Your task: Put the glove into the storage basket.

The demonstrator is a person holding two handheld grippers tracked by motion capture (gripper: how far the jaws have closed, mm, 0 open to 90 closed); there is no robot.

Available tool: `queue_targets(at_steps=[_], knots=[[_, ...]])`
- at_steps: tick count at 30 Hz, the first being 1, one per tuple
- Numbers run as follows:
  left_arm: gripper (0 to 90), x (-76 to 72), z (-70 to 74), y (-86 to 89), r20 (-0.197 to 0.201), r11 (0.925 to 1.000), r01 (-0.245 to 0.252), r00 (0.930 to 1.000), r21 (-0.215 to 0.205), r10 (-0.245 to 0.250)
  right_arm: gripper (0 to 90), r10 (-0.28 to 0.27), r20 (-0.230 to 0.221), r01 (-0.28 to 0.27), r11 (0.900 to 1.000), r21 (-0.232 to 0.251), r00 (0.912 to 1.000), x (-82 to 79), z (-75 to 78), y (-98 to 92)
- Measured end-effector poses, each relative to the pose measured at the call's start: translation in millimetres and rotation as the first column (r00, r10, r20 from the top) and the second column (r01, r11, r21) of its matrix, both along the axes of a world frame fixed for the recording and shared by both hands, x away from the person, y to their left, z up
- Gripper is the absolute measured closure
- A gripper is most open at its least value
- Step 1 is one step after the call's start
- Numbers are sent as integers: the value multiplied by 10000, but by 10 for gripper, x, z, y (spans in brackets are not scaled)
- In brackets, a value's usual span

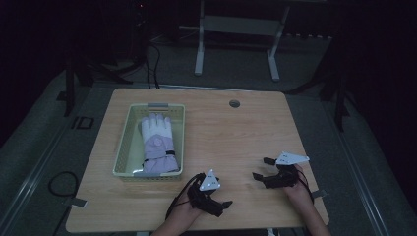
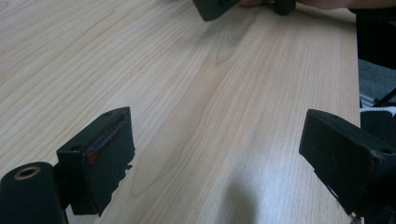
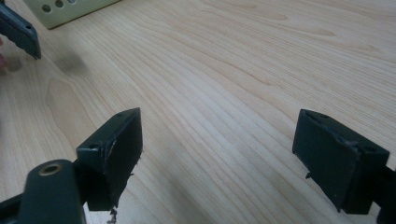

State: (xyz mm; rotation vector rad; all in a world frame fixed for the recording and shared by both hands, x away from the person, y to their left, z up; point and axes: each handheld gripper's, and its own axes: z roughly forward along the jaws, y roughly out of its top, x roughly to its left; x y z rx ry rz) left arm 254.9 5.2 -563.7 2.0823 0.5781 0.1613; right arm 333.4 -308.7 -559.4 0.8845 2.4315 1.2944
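Note:
A white and lavender glove [image 1: 158,143] lies flat in a pale green slotted basket [image 1: 125,147] on the left half of the wooden table [image 1: 236,132]. My left gripper [image 1: 220,192] rests near the front edge, just right of the basket, and points right. It is open, with bare wood between its jaws [image 2: 219,163]. My right gripper [image 1: 261,168] sits at the front right and points left toward the other one. It is open too, over bare wood [image 3: 219,158]. A corner of the basket [image 3: 65,9] shows in the right gripper view.
A round cable hole [image 1: 234,103] sits near the table's far edge. A white desk frame [image 1: 236,39] stands on the grey floor beyond the table. Cables [image 1: 59,184] lie on the floor at the left. The room around is dark.

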Motion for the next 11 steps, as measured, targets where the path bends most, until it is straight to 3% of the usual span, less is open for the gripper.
queue_targets(at_steps=[11], knots=[[106, 7, -29, 62, -198, 10000, -38, 9998, -91, 37, 161, -72, -89, 70, 9997, -227, 9999, 7, -5, 24]])
